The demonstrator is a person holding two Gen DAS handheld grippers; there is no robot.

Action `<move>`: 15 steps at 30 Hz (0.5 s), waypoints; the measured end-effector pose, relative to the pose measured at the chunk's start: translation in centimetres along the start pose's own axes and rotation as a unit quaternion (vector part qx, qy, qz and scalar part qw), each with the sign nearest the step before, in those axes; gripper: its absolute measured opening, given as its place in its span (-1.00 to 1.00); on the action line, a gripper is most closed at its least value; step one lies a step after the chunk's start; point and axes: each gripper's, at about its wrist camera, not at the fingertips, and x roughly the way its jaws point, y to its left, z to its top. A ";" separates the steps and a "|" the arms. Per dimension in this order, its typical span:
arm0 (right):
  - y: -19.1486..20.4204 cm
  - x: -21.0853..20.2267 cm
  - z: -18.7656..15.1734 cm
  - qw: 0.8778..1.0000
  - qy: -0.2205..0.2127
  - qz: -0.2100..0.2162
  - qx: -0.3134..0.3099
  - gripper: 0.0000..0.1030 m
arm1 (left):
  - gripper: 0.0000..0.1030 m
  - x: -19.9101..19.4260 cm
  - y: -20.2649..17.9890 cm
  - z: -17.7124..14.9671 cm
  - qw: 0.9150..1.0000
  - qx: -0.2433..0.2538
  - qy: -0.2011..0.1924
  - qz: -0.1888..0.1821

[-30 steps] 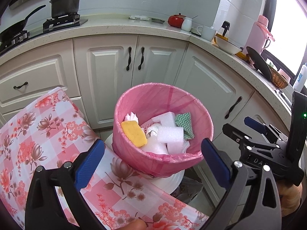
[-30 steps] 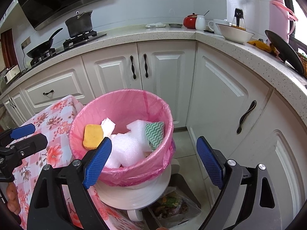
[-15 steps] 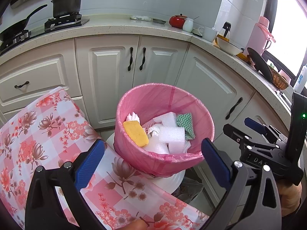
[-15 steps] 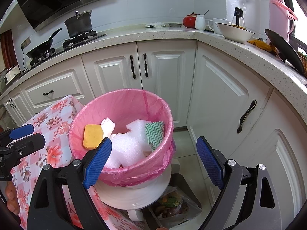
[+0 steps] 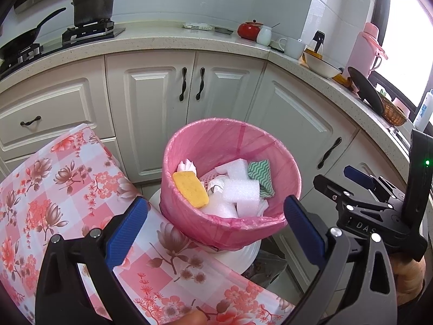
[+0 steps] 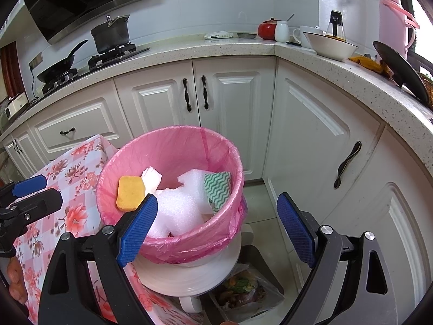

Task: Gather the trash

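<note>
pink-lined bin holds a yellow sponge — left gripper and right gripper both gape wide, empty.

I'm looking into a home kitchen: white panelled cabinets run under a speckled stone countertop. A black lidded pot sits on a gas hob, and a white ceramic bowl stands near a pink thermos flask.

Both grippers wide apart, empty

The right gripper body reads "DAS" (further letters hidden).
</note>
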 end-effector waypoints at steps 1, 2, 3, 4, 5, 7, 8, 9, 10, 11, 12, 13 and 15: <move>0.0 0.0 0.0 1.000 0.000 0.000 0.000 0.64 | 0.89 0.0 0.0 0.1 1.000 0.000 0.000 0.000; 0.0 0.0 0.0 1.000 0.000 0.000 0.000 0.64 | 0.89 0.0 0.0 0.1 1.000 0.000 0.000 0.000; 0.0 0.0 0.0 1.000 0.001 0.000 0.000 0.64 | 0.89 0.0 0.0 0.1 1.000 0.000 0.000 0.000; 0.0 0.0 0.0 1.000 0.001 0.000 0.000 0.64 | 0.89 0.0 0.1 0.1 1.000 0.000 0.001 0.000; 0.0 0.0 0.0 1.000 0.001 0.000 0.000 0.64 | 0.89 0.0 0.1 0.2 1.000 0.000 0.001 0.000; -0.1 0.0 0.0 1.000 0.000 -0.001 0.001 0.64 | 0.89 0.0 0.1 0.2 1.000 -0.001 0.002 0.000; -0.1 0.0 0.0 1.000 0.000 -0.001 0.001 0.64 | 0.89 0.0 0.2 0.2 1.000 -0.002 0.002 0.000; -0.1 0.0 0.0 1.000 0.000 -0.001 0.002 0.64 | 0.89 0.0 0.2 0.2 1.000 -0.002 0.002 0.000; -0.1 0.0 0.0 1.000 0.000 -0.001 0.002 0.64 | 0.89 0.0 0.2 0.1 1.000 -0.001 0.003 0.000; -0.1 0.0 0.0 1.000 0.000 -0.001 0.002 0.64 | 0.89 0.0 0.2 0.1 1.000 -0.001 0.003 0.000; -0.1 0.0 0.0 1.000 0.000 -0.001 0.002 0.64 | 0.89 0.0 0.2 0.1 1.000 -0.001 0.003 -0.001; -0.1 0.0 0.0 1.000 0.001 -0.001 0.001 0.64 | 0.89 0.0 0.2 0.1 1.000 -0.001 0.003 -0.001; -0.2 0.0 0.0 1.000 0.001 0.000 0.002 0.64 | 0.89 0.0 0.2 0.1 1.000 -0.001 0.002 0.000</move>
